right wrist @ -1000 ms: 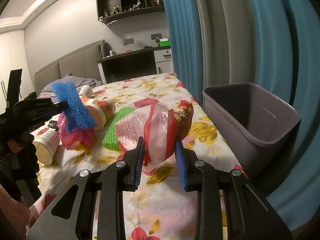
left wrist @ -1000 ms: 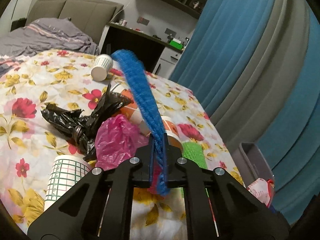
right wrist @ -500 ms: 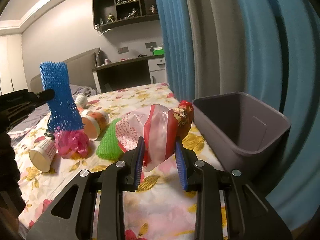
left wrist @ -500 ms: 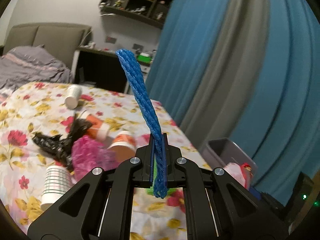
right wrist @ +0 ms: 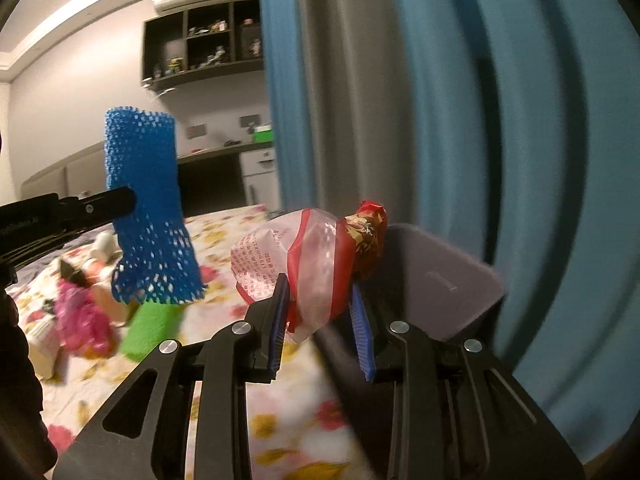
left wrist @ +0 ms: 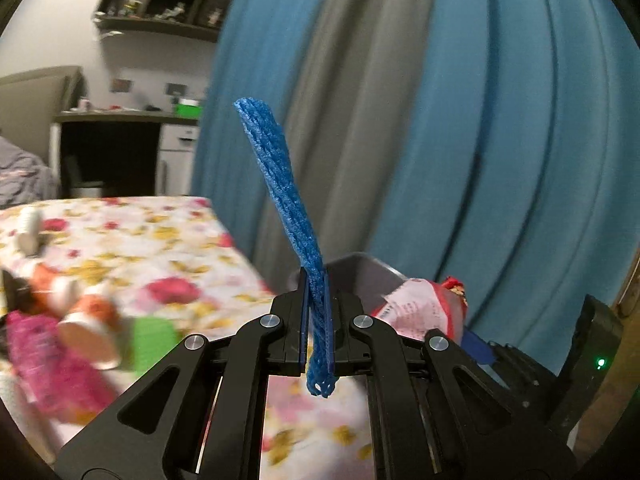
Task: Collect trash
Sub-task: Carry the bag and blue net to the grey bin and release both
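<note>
My left gripper (left wrist: 318, 300) is shut on a blue foam net sleeve (left wrist: 280, 184), which stands up from the jaws; from the right wrist view the sleeve (right wrist: 148, 208) hangs in the air left of my right gripper. My right gripper (right wrist: 320, 300) is shut on a red-and-clear plastic bag (right wrist: 316, 256), held at the near rim of the grey bin (right wrist: 452, 292). In the left wrist view the bin (left wrist: 360, 272) sits just beyond the jaws, with the bag (left wrist: 420, 312) to its right.
The flowered bed (left wrist: 132, 252) carries paper cups (left wrist: 92, 320), a pink bag (left wrist: 44, 360), a green net sleeve (right wrist: 152, 328) and a black bag. Blue and grey curtains (left wrist: 440, 120) hang behind the bin. A desk and shelves stand at the far wall.
Both grippers have swung right, away from the trash pile toward the bin. The bin now lies just past both jaws. Both grips are unchanged.
</note>
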### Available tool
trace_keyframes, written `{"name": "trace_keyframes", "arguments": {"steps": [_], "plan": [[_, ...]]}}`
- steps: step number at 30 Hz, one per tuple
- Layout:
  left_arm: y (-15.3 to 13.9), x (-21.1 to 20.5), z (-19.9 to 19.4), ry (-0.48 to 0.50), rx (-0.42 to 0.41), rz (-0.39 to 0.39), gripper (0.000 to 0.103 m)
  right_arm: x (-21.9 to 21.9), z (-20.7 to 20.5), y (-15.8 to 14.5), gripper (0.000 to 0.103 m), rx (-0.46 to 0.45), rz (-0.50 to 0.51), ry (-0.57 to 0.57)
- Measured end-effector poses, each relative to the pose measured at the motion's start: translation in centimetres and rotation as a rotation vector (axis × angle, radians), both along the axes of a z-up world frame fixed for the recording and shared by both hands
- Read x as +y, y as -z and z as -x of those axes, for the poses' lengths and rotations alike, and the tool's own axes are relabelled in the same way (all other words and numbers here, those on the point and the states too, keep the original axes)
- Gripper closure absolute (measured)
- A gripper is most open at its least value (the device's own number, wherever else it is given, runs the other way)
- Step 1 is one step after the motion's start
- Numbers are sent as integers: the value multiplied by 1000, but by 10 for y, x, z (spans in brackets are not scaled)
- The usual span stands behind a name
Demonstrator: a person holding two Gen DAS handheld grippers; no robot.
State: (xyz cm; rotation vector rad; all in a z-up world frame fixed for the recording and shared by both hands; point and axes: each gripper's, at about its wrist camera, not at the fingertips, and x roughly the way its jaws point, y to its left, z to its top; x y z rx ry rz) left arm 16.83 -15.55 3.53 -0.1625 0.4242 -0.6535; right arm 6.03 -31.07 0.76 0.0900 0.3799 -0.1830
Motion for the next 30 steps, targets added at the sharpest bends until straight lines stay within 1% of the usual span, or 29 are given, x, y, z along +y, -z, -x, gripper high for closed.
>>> {"name": "trace_keyframes", "arguments": {"steps": [5, 9, 11, 14, 21, 30], "plan": [[6, -45, -25, 83, 27, 10, 98, -33, -8, 1, 72, -1, 17, 82], [15, -75, -43, 122, 42, -1, 98, -47, -15, 6, 72, 7, 18, 117], [20, -89, -51, 137, 44, -19, 98, -52, -20, 10, 72, 15, 19, 131], [29, -101, -64, 151, 57, -43, 98, -56, -26, 14, 73, 23, 16, 141], [46, -123, -81, 178, 111, -58, 98, -54, -37, 20, 72, 42, 16, 151], [61, -137, -94, 199, 173, -62, 97, -64, -47, 24, 72, 69, 6, 159]]}}
